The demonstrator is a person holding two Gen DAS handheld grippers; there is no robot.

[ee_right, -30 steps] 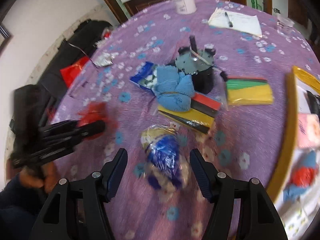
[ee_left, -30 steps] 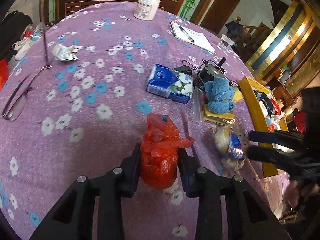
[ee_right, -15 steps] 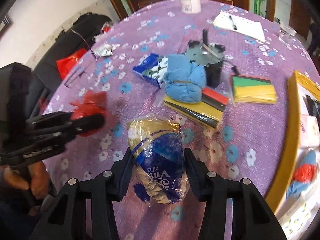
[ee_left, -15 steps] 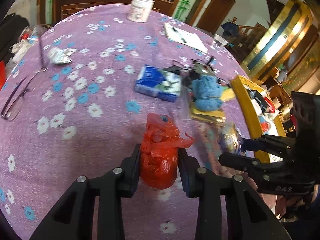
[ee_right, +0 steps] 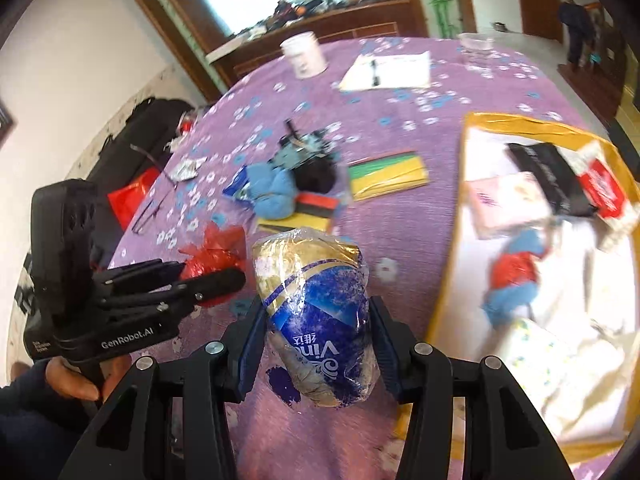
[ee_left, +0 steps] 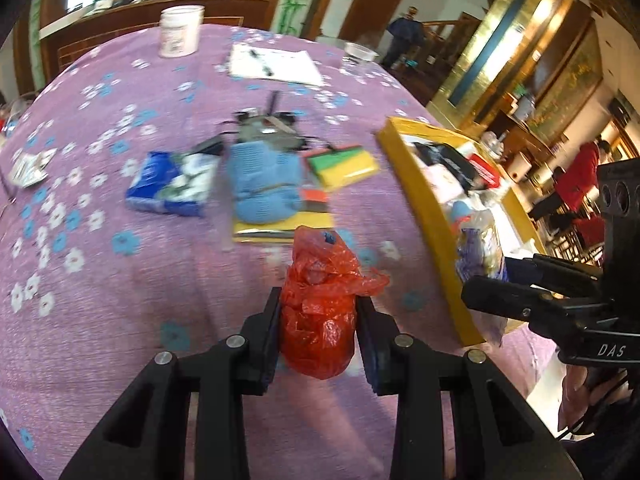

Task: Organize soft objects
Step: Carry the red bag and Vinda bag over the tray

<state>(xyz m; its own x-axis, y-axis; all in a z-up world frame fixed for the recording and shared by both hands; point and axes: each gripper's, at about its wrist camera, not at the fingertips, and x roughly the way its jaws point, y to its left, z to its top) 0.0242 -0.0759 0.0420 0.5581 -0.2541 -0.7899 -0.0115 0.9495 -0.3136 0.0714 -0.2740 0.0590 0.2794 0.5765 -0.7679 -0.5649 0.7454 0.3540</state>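
Note:
My left gripper (ee_left: pixel 318 312) is shut on a crumpled red plastic bag (ee_left: pixel 320 276), held above the purple flowered tablecloth (ee_left: pixel 120 312). My right gripper (ee_right: pixel 316 316) is shut on a blue-and-gold wrapped tissue pack (ee_right: pixel 312 280), also lifted off the cloth. In the left wrist view the right gripper (ee_left: pixel 480 280) hangs at the near corner of the yellow-rimmed tray (ee_left: pixel 424 208). The left gripper (ee_right: pixel 236 278) shows at the left of the right wrist view, the red bag (ee_right: pixel 216 248) in its jaws. A blue knitted cloth (ee_left: pixel 264 188) and a blue tissue pack (ee_left: pixel 168 188) lie mid-table.
The yellow-rimmed tray (ee_right: pixel 444 280) holds several soft items, among them a pink pack (ee_right: pixel 508 200) and a red-and-blue bundle (ee_right: pixel 516 276). Green-yellow sheets (ee_left: pixel 344 164), a dark gadget (ee_right: pixel 316 168), a white tub (ee_left: pixel 180 32), papers (ee_left: pixel 276 64) and a clear cup (ee_left: pixel 360 52) stand further back.
My right gripper has closed on the tissue pack and lifted it. Both grippers have moved right, towards the yellow-rimmed tray, each carrying its load.

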